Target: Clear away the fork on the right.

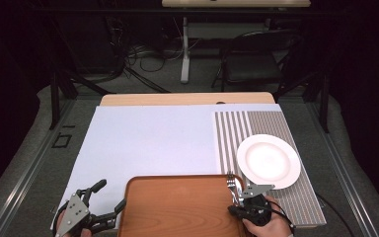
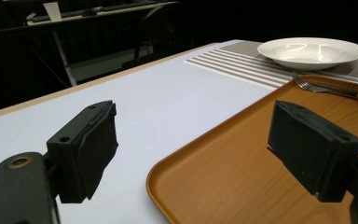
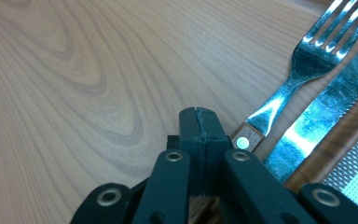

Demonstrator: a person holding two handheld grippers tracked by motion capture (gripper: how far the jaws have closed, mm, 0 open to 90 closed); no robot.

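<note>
My left gripper (image 1: 111,193) stands open at the near left corner of a brown wooden tray (image 1: 177,212). In the left gripper view its two black pads (image 2: 88,149) sit wide apart, with the tray's rounded corner (image 2: 177,177) low between them and nothing gripped. A hand holds my right gripper (image 1: 238,201) over the tray's right side. Its jaws are shut, pad against pad, with nothing between them (image 3: 198,122). Just to their right lie a fork (image 3: 307,60) with a riveted wooden handle and a knife (image 3: 324,109), side by side along the tray's right edge.
A white plate (image 1: 268,160) rests on a striped placemat (image 1: 232,128) right of the tray, beyond the fork (image 1: 231,181). A pale sheet (image 1: 148,138) covers the tabletop. Behind the table are a chair (image 1: 254,59), cables and a desk leg.
</note>
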